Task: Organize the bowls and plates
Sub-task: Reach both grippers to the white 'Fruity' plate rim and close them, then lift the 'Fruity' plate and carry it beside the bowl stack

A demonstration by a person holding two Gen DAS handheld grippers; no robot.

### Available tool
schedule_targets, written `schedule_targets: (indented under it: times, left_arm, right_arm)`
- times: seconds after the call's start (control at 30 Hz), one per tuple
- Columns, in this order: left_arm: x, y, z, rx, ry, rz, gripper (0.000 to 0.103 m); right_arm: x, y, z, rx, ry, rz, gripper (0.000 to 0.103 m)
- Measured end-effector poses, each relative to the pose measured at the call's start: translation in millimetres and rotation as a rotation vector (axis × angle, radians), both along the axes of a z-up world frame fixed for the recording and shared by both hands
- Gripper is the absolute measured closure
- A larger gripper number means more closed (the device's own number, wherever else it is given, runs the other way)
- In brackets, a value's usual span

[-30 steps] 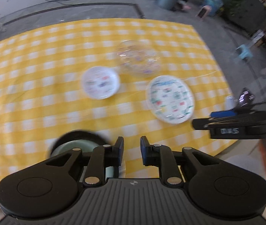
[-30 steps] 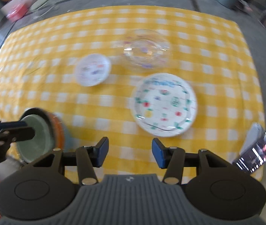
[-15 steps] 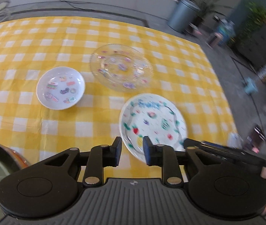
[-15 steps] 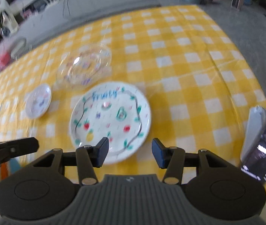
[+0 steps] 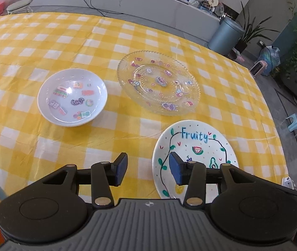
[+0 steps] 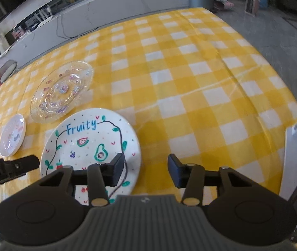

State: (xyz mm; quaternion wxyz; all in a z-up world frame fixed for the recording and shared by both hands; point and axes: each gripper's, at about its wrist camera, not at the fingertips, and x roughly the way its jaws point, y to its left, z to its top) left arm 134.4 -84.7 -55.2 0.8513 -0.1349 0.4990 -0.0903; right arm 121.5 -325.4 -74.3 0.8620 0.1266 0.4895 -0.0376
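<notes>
Both grippers, left gripper [image 5: 148, 172] and right gripper [image 6: 146, 172], are closing in on the Fruity plate [image 6: 89, 146]; we are now holding fingers wide, empty, ready for the pickup.

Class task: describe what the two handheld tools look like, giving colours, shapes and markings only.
Both the left tool and the right tool are black, with a grey ribbed body, two round black discs, silver rivets and dark blue pads. The left tool's side carries white lettering.
</notes>
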Motion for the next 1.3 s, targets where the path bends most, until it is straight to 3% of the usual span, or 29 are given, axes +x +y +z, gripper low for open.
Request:
schedule_targets:
  times: [0.13, 0.27, 0.37, 0.57, 0.67, 0.73, 0.8, 1.1, 1.3]
  left_arm:
    - [2.3, -4.2, -3.8, 0.011, -0.020, -0.020, 0.051]
    - [4.3, -1.2, -8.7, -0.011, -0.021, -0.013, 0.052]
    - [4.7, 2.0, -13.4, -0.047, -0.012, -0.013, 0.059]
    - [3.9, 5.0, -19.7, -0.069, -0.022, -0.014, 0.068]
    - [3.9, 4.4, -20.2, -0.079, -0.026, -0.018, 0.071]
    - [4.3, 2.1, -20.9, -0.083, -0.024, -0.037, 0.077]
    - [5.3, -0.1, -22.5, -0.097, -0.010, -0.049, 0.090]
    - [-0.6, -3.8, -17.5, -0.089, -0.018, -0.033, 0.091]
    - [-15.7, 5.8, -6.5, -0.074, -0.035, -0.023, 0.091]
  right_arm:
    - [4.5, -2.5, -0.1, 0.025, -0.011, -0.004, 0.056]
    - [2.0, -7.4, -0.2, 0.047, -0.018, -0.019, 0.067]
    - [0.5, -10.0, -1.0, 0.078, -0.018, -0.021, 0.077]
    - [3.1, -9.5, -3.1, 0.122, -0.020, -0.005, 0.087]
    - [2.9, -7.0, -3.1, 0.112, -0.022, -0.002, 0.087]
    - [2.7, -7.0, -3.0, 0.113, -0.024, -0.002, 0.087]
    - [2.1, -7.5, -3.2, 0.118, -0.026, -0.005, 0.087]
    - [0.7, -9.2, -2.3, 0.124, -0.031, -0.012, 0.088]
    - [-9.9, -11.0, 3.9, 0.182, -0.028, -0.006, 0.090]
